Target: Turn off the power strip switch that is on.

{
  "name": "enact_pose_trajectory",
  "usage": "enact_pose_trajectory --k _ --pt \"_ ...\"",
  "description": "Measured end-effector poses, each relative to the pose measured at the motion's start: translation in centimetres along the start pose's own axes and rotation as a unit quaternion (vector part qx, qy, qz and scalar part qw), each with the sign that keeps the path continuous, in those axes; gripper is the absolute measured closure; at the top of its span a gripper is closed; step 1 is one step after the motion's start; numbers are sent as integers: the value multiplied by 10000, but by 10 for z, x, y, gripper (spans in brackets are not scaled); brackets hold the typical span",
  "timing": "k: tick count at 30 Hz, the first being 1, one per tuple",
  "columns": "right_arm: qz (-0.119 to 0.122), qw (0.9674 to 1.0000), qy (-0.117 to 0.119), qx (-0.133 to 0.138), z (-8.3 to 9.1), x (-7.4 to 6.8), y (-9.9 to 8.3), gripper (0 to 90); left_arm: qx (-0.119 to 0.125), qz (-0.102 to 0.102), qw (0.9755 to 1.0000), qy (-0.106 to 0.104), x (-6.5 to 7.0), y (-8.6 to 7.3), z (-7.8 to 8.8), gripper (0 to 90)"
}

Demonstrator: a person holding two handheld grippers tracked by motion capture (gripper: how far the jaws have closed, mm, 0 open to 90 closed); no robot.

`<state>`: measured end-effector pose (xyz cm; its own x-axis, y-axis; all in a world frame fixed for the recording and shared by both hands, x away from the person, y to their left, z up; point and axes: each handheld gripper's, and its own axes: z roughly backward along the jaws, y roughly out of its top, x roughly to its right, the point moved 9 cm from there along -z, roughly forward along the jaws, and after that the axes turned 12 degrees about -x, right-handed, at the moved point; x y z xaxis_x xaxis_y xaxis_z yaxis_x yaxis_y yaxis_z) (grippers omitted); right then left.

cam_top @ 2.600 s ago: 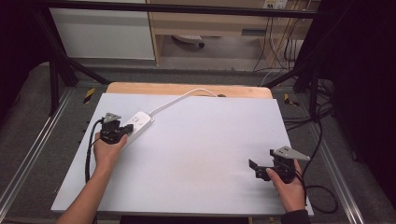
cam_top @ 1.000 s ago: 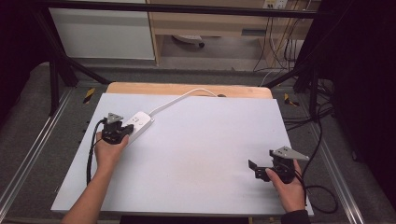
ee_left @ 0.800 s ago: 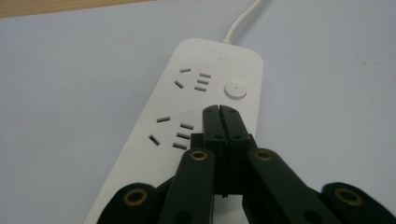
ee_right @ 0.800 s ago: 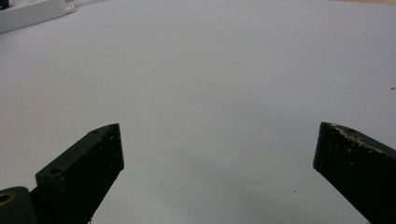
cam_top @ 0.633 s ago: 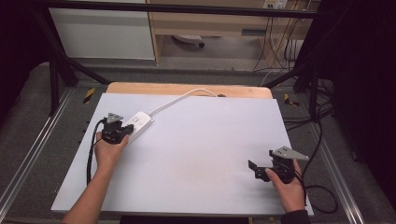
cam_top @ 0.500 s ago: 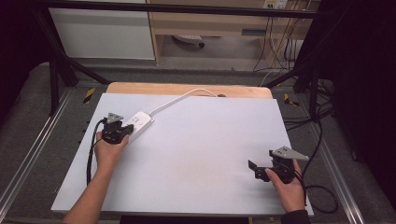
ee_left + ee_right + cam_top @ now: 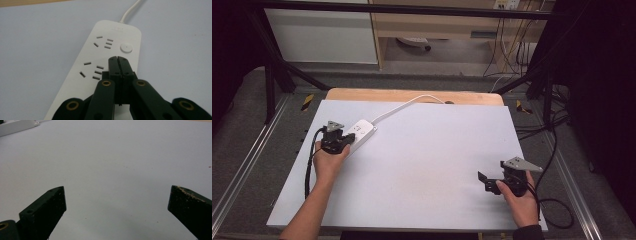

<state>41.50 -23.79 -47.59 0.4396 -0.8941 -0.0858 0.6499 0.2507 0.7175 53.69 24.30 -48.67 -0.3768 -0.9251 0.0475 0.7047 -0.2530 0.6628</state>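
Left gripper (image 7: 117, 58) closed empty over the power strip (image 7: 105, 57); right gripper (image 7: 117, 202) wide open, empty.

White power strip (image 7: 358, 133) flat, table's far-left.

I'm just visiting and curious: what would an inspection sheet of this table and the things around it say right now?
Surface: pale table top, bare in the middle; wooden edge at the far side.
Job's things: white power strip lying flat at the far left, round button near its cord end.
Clutter: nothing seen.
Grippers: left gripper shut, tips over the strip beside the button; right gripper open above bare table.
Cables: white cord runs off the far edge; a black cable trails from the left gripper.
Surroundings: dark metal frame, grey floor, loose wires beyond.
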Motion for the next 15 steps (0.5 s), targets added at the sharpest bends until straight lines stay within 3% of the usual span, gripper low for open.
enact_pose_trajectory --k 15 --pt "-12 10000 6 -3 0 0 0 26 -4 9 10000 -16 0 0 0 900"
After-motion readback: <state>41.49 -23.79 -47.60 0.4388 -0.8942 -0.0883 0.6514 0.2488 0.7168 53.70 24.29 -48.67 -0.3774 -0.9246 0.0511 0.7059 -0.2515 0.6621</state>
